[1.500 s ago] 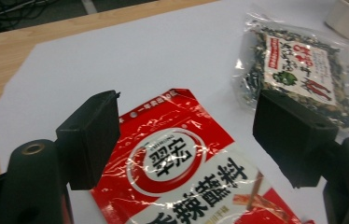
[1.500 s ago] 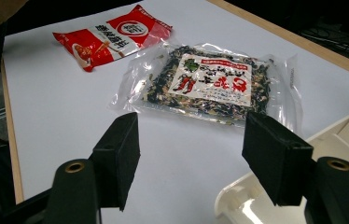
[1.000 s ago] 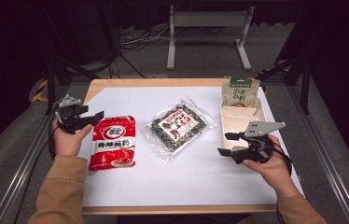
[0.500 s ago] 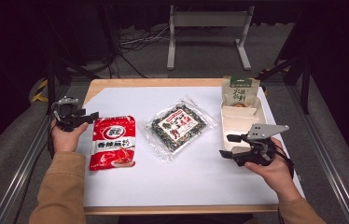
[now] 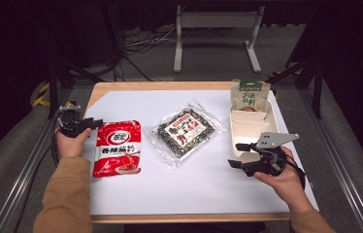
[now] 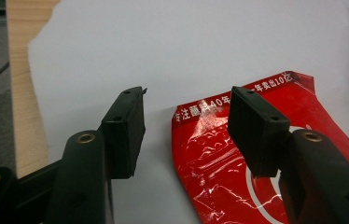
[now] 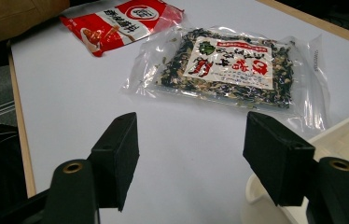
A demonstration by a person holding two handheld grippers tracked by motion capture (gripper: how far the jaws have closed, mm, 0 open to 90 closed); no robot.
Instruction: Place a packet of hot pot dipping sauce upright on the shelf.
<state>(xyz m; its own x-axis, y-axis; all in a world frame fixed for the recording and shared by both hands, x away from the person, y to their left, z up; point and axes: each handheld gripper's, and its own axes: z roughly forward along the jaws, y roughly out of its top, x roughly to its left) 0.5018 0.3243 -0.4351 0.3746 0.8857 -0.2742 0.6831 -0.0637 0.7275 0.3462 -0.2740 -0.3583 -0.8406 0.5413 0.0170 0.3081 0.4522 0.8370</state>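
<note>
The red packet (image 6: 266,154) lies near the desk's left edge, its corner between the left gripper's (image 6: 186,121) spread, just-closing jaws, unpinched; the hand (image 5: 70,141) reaches in low.

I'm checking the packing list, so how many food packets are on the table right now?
3: a red packet at the left by the left gripper, a clear seaweed-mix packet in the middle, and a green packet at the white tray's far end. None looks hidden.
</note>
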